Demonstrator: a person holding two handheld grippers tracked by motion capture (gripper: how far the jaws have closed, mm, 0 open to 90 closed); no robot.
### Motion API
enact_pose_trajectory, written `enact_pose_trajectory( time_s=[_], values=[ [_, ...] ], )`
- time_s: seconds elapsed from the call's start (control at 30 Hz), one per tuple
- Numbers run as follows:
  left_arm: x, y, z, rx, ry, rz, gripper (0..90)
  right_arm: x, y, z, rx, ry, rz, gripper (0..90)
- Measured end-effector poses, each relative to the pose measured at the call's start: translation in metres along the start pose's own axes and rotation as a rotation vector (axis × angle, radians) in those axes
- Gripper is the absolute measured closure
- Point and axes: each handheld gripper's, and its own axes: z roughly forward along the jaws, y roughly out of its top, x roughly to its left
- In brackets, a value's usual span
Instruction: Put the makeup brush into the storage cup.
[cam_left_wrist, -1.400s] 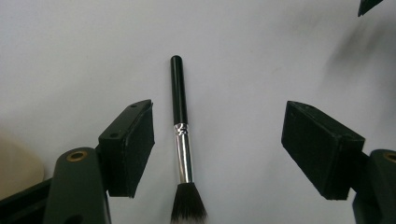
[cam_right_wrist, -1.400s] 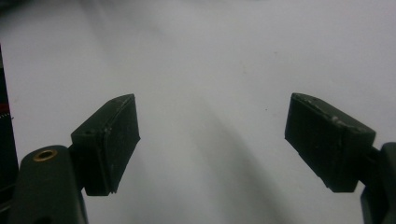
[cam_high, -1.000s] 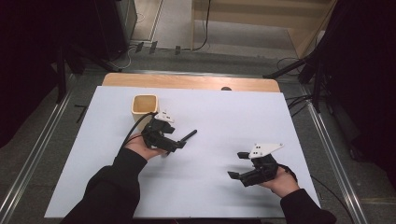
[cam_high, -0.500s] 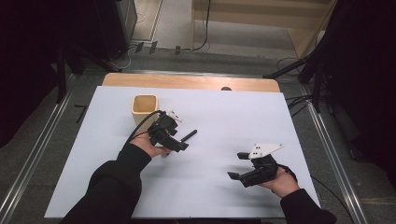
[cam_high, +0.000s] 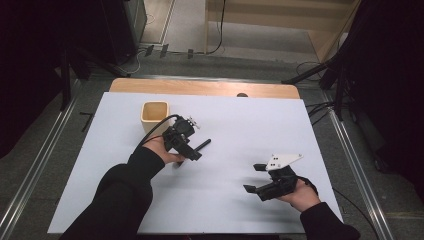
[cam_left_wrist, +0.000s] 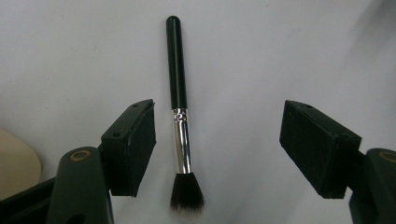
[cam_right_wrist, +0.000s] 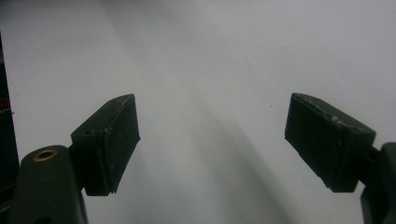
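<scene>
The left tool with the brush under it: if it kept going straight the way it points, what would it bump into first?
Most likely the makeup brush, lying flat on the white table cover between the open jaws of the left tool, nearer one jaw. Depth is hard to judge, so the tool might meet the cover at about the same moment.

Seen from above, the left hand-held gripper (cam_high: 192, 150) hangs at the centre-left of the frame over a black brush (cam_high: 201, 145) lying on the white counter (cam_high: 240, 125). A tan cup (cam_high: 155, 117) stands just up-left of it. The right hand-held gripper (cam_high: 256, 178), jaws spread, sits at the lower right, well apart from the brush.
</scene>
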Motion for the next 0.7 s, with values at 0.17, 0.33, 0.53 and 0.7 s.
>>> enact_pose_trajectory(
  time_s=[0.17,0.33,0.53,0.7],
  values=[
    [0.001,0.003,0.002,0.045,0.009,0.013,27.7,0.000,0.000,0.001,0.002,0.002,0.000,18.5],
    [0.002,0.009,0.000,0.071,0.007,0.008,27.7,0.000,0.000,0.001,0.004,0.000,0.000,18.5],
    [0.001,0.013,0.005,0.114,0.017,0.015,27.9,0.000,0.000,0.001,0.003,0.001,-0.002,18.5],
    [0.002,0.017,0.009,0.133,0.026,0.023,28.2,0.000,0.000,0.001,0.004,0.003,-0.005,18.5]
  ],
)
